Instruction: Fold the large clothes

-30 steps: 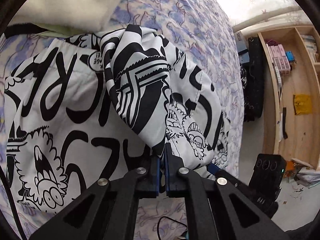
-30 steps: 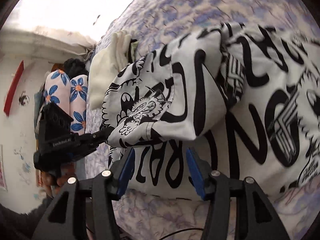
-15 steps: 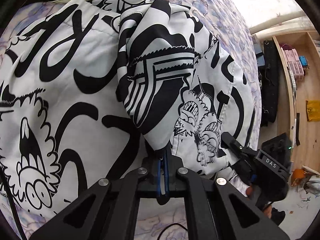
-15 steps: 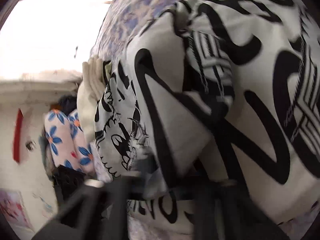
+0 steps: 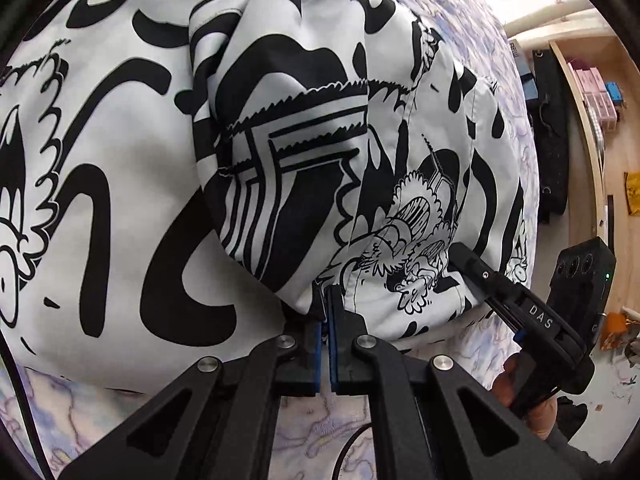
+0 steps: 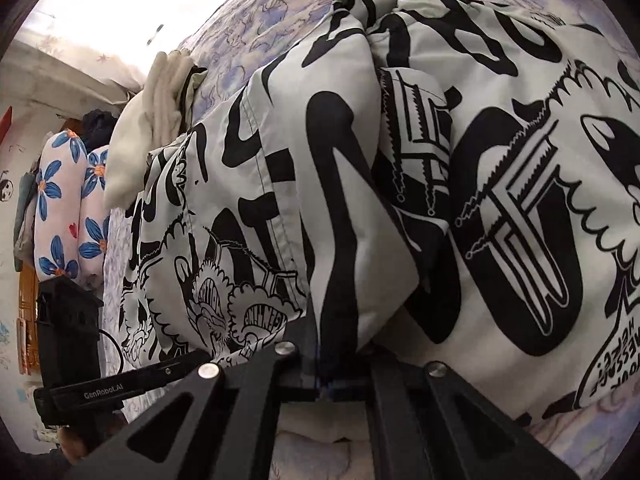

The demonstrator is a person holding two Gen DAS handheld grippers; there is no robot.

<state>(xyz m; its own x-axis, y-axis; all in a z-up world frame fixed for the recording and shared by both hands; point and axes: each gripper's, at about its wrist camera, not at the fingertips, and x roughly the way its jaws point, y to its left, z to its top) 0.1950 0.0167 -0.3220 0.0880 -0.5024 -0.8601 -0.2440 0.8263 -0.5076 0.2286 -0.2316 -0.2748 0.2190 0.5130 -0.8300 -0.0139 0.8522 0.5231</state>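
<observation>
A large white garment with bold black cartoon print [image 5: 120,168] lies spread on the bed and fills both wrist views. My left gripper [image 5: 325,304] is shut on a folded edge of the garment, the cloth bunched just above its blue pads. In the right wrist view my right gripper [image 6: 324,364] is shut on another fold of the same garment [image 6: 500,200], its fingertips buried under the cloth. The right gripper [image 5: 464,260] also shows at the right of the left wrist view, its tip pushed into the cloth.
The bed's lilac patterned sheet [image 5: 304,420] runs under and beyond the garment. A cream cloth pile [image 6: 148,112] and flowered pillows [image 6: 64,204] lie at the far left. Wooden shelves [image 5: 592,132] and a black bag [image 5: 552,140] stand to the right of the bed.
The right gripper's jaws were open around a fold and have shut on it. Both grippers came down closer to the garment, which now fills more of each view.
</observation>
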